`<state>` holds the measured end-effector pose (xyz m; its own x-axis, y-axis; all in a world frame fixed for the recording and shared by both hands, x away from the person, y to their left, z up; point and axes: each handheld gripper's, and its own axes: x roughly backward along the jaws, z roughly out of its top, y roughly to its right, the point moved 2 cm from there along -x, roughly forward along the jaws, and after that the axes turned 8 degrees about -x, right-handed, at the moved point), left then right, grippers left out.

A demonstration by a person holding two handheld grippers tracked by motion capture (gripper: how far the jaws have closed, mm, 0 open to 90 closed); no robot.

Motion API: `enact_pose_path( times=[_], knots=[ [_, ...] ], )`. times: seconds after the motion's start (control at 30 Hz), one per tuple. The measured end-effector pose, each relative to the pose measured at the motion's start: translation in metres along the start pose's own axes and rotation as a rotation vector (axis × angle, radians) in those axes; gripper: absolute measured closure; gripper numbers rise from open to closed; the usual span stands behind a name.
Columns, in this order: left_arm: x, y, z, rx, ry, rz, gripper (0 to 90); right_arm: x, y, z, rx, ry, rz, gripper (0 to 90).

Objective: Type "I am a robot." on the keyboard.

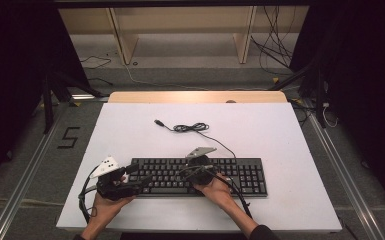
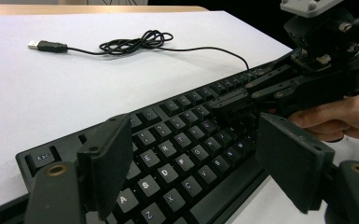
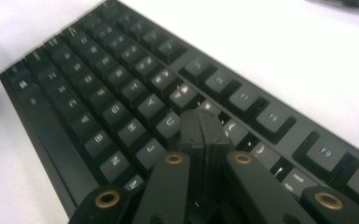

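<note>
A black keyboard [image 1: 245,175] lies along the near side of the white table [image 1: 280,135]. Its cable runs back to a loose coil [image 1: 190,128] and a free USB plug [image 1: 158,122]. My left gripper [image 1: 141,181] sits at the keyboard's left end. In the left gripper view it [image 2: 198,163] is open, its pads standing wide over the letter keys [image 2: 177,158]. My right gripper [image 1: 182,173] reaches over the middle of the keyboard. In its own view it [image 3: 203,128] is shut, the tips down among the keys [image 3: 98,93] beside U. I cannot tell whether they press one.
A hand [image 2: 345,116] holds the right gripper [image 2: 233,105] just across from the left one. The coil [image 2: 135,44] and the USB plug [image 2: 39,45] lie on bare table behind the keyboard. A wooden frame [image 1: 180,30] and floor cables [image 1: 275,50] stand beyond the table.
</note>
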<state>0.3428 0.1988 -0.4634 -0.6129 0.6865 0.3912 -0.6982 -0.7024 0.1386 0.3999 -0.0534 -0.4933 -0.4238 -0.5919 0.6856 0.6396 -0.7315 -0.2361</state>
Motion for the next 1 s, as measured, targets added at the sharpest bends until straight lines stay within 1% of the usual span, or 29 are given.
enact_pose_path(
  times=[0.03,0.1,0.2,0.3,0.37,0.57,0.63,0.67,0.7,0.77,0.83,0.9,0.93,1.0],
  knots=[
    [0.000,0.000,0.000,0.000,0.000,0.000,26.8,0.000,0.000,0.000,-0.001,0.002,-0.003,90.0],
    [0.000,0.000,0.000,0.000,-0.001,0.000,26.9,-0.001,-0.002,-0.001,0.015,0.005,-0.018,90.0],
    [0.000,0.000,0.000,-0.002,0.000,0.002,26.9,-0.001,-0.003,-0.001,0.009,0.005,-0.021,90.0],
    [0.000,0.000,0.000,-0.002,0.001,0.003,26.9,0.000,-0.001,0.000,-0.006,0.005,-0.012,90.0],
    [0.000,-0.001,0.000,-0.001,0.001,0.003,26.9,0.002,0.000,0.000,-0.032,0.009,0.006,88.4],
    [0.001,-0.002,0.000,0.003,0.003,0.004,26.9,0.011,0.001,0.004,-0.050,0.060,0.025,82.8],
    [0.002,-0.002,0.000,0.004,0.004,0.005,26.9,0.015,0.002,0.005,-0.056,0.075,0.036,76.5],
    [0.002,-0.002,0.000,0.005,0.005,0.007,26.9,0.015,0.002,0.005,-0.056,0.075,0.036,76.5],
    [0.002,-0.002,0.000,0.005,0.004,0.008,26.9,0.017,0.002,0.005,-0.059,0.078,0.040,72.7],
    [0.002,-0.003,0.000,0.006,0.003,0.011,27.0,0.019,0.002,0.005,-0.060,0.083,0.048,62.3],
    [0.003,-0.004,0.000,0.009,0.003,0.014,27.0,0.022,0.002,0.005,-0.049,0.089,0.051,57.8],
    [0.003,-0.005,0.000,0.017,0.004,0.021,27.0,0.026,0.001,0.005,-0.047,0.097,0.062,50.1],
    [0.003,-0.006,0.000,0.017,0.004,0.022,27.0,0.027,0.001,0.005,-0.044,0.102,0.063,47.4],
    [0.004,-0.007,0.000,0.021,0.003,0.028,27.1,0.030,0.000,0.005,-0.042,0.109,0.073,44.8]
  ],
)
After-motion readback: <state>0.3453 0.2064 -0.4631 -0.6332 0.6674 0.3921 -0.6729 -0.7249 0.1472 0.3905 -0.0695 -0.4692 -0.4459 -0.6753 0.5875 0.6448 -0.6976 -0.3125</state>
